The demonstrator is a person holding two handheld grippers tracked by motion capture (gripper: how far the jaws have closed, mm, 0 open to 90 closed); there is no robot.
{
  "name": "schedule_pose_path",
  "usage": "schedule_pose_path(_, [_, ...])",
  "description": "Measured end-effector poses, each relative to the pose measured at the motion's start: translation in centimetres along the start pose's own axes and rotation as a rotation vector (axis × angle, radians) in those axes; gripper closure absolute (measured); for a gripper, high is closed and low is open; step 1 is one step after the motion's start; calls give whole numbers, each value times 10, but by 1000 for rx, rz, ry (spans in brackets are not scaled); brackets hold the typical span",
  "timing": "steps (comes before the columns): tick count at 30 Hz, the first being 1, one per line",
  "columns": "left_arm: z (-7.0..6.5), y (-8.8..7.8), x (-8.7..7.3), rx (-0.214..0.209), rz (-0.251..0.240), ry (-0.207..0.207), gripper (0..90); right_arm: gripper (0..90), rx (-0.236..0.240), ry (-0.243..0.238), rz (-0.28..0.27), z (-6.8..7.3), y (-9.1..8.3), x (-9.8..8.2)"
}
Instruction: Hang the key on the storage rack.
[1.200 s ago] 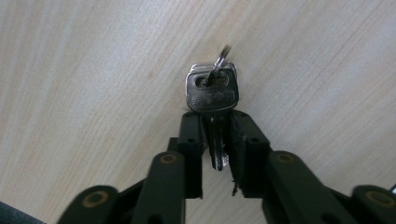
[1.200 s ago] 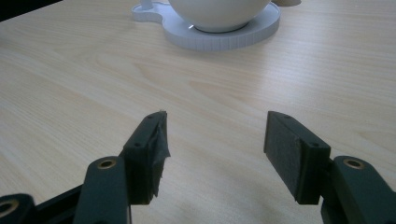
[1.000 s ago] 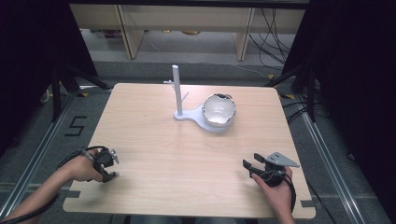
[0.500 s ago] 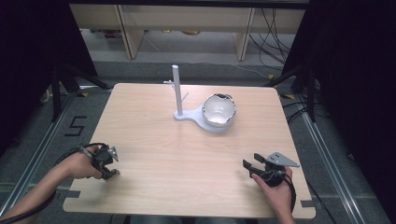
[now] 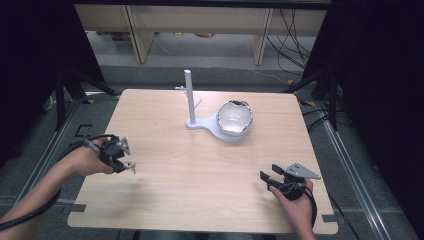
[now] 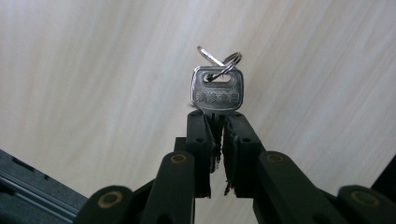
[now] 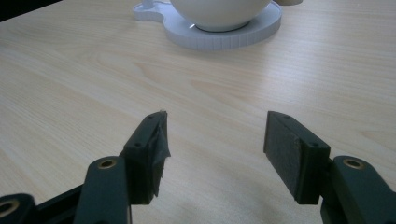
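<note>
My left gripper [image 6: 216, 119] is shut on a silver key [image 6: 217, 89], whose head and split ring [image 6: 223, 59] stick out past the jaw tips. In the high view that left gripper [image 5: 126, 162] hovers over the table's left side with the key [image 5: 131, 165] at its tip. The right gripper [image 5: 269, 180] rests near the front right of the table, and in its own view the right gripper [image 7: 215, 140] stands open with nothing between the pads. A white stand [image 5: 190, 97] with a post and side pegs rises at the far middle. A white bowl [image 5: 234, 118] sits on the stand's round base [image 7: 224, 37].
The light wooden table [image 5: 200, 165] is bounded by a metal frame rail [image 5: 345, 155] at its right. Shelving and cables stand on the floor beyond the far edge. Dark curtains hang on both sides.
My left hand has risen from the table and moved toward the far right, carrying the key. The right hand has stayed where it was.
</note>
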State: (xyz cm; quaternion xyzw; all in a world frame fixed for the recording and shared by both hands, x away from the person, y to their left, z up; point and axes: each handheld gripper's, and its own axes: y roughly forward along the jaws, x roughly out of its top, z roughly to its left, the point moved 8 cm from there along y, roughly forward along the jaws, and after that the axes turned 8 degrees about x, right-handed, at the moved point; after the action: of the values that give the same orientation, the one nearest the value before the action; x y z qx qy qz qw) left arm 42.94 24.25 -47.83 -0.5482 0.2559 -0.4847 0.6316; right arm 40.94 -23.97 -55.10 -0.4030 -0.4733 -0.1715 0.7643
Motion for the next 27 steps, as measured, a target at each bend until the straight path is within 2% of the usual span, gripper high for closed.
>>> schedule_pose_path(1, [1, -2, 5, 6, -12, -5, 807, 409, 11, -1, -19, 0, 1, 1])
schedule_pose_path(2, [2, -3, 11, 10, -25, -23, 807, 409, 1, -28, -26, -3, 2, 2])
schedule_pose_path(3, [4, -4, 16, 21, -39, -18, 807, 409, 0, -17, -28, -2, 2, 2])
schedule_pose_path(4, [10, -4, 25, 42, -64, 24, 807, 409, -3, -21, -29, -3, 2, 2])
schedule_pose_path(5, [10, -4, 25, 42, -64, 24, 807, 409, -2, -47, -30, -5, 2, 3])
schedule_pose_path(7, [14, -5, 33, 54, -77, 23, 807, 409, -1, -47, -28, -5, 2, 2])
schedule_pose_path(9, [19, -5, 42, 82, -108, 29, 807, 410, 3, -40, -20, -4, 1, 2])
schedule_pose_path(10, [23, -7, 51, 109, -145, 25, 807, 410, 5, -30, -24, -3, 1, 2])
schedule_pose_path(11, [23, -7, 51, 109, -145, 25, 807, 410, 5, -30, -24, -3, 1, 2])
schedule_pose_path(12, [25, -8, 55, 120, -157, 14, 807, 409, 18, -3, -26, 0, 1, 1])
schedule_pose_path(13, [28, -9, 60, 143, -184, 10, 807, 409, 17, -1, -25, 0, 1, 1])
schedule_pose_path(14, [30, -10, 64, 164, -204, 7, 807, 410, 13, -47, -38, -4, 2, 3])
schedule_pose_path(15, [33, -11, 68, 181, -221, 4, 807, 409, 2, -47, -33, -5, 2, 3])
schedule_pose_path(16, [35, -13, 72, 204, -244, -3, 808, 410, 20, -27, -25, -2, 1, 2])
schedule_pose_path(17, [38, -15, 76, 222, -267, -23, 808, 410, 20, -27, -25, -2, 1, 2])
schedule_pose_path(18, [41, -17, 79, 248, -279, -24, 808, 410, 16, -25, -26, -1, 1, 2])
schedule_pose_path(19, [45, -18, 83, 279, -298, -44, 808, 411, 20, -6, -23, 1, 1, 1])
schedule_pose_path(20, [48, -20, 84, 302, -292, -65, 808, 410, 19, -3, -22, 1, 1, 1])
schedule_pose_path(21, [51, -20, 86, 325, -296, -61, 808, 412, 11, -49, -19, -2, 0, 2])
schedule_pose_path(22, [54, -22, 89, 340, -318, -78, 808, 412, 11, -49, -19, -2, 0, 2])
schedule_pose_path(23, [55, -21, 90, 325, -326, -95, 808, 412, 13, -48, -22, -2, 1, 2])
schedule_pose_path(24, [55, -20, 94, 315, -357, -121, 808, 412, 10, -54, -20, -2, 1, 2])
schedule_pose_path(26, [58, -20, 96, 325, -377, -149, 808, 412, 5, -46, -29, -3, 1, 3])
schedule_pose_path(27, [61, -21, 98, 337, -391, -150, 808, 412, 14, -7, -31, 0, 1, 2])
